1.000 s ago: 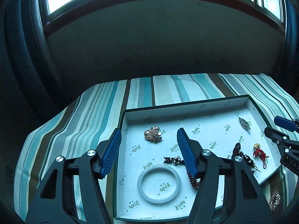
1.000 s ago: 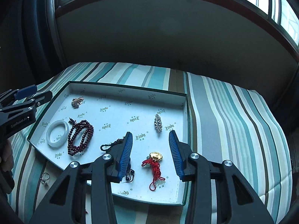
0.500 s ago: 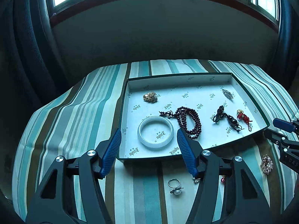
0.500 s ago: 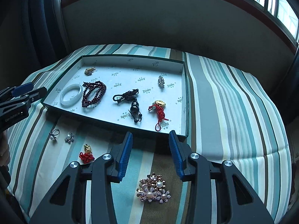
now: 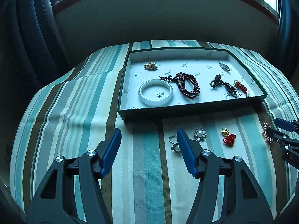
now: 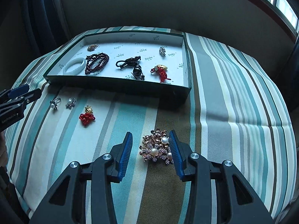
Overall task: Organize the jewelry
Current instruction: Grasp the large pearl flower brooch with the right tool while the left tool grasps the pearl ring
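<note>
Our right gripper (image 6: 150, 143) gapes around the pearl brooch (image 6: 157, 147), which lies on the striped bench (image 6: 233, 97) near its front edge, perhaps touching one finger. Our left gripper (image 5: 149, 140) hangs wide apart beside the pearl ring (image 5: 173, 144).

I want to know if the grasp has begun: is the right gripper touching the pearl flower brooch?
Cannot tell. In the right wrist view the right gripper is open around the pearl flower brooch; its right finger overlaps the brooch's edge, hiding any gap.
</note>
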The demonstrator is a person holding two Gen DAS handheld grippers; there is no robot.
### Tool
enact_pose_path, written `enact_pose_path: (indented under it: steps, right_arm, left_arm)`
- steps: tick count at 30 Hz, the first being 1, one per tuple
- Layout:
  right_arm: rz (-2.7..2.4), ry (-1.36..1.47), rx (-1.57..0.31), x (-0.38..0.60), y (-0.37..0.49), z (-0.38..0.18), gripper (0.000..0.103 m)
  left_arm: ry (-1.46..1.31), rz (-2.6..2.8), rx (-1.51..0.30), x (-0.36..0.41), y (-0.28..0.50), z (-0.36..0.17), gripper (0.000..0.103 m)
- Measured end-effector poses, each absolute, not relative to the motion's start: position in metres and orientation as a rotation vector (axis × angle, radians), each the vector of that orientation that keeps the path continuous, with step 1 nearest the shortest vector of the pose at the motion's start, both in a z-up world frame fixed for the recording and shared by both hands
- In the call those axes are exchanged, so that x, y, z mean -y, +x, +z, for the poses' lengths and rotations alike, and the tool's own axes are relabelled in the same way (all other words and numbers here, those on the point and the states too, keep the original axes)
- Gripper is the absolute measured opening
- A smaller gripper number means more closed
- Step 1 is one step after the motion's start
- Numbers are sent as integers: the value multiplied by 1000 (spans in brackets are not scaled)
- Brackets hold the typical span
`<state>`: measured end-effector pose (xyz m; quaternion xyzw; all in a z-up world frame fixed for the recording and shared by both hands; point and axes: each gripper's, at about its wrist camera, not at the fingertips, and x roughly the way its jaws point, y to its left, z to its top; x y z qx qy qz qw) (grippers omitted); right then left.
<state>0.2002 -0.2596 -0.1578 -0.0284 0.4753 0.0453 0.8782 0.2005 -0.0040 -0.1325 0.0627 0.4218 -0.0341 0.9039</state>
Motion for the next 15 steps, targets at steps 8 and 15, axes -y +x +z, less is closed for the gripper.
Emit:
enact_pose_path:
  steps: [8,15]
  right_arm:
    - [95,-66,-1024,261,201,-170,47]
    - [86,-69,-1034,264,203,-175,50]
  left_arm:
    - [124,-66,-900,1,195,-141,62]
    - [119,-68,-913,1,196,-145,62]
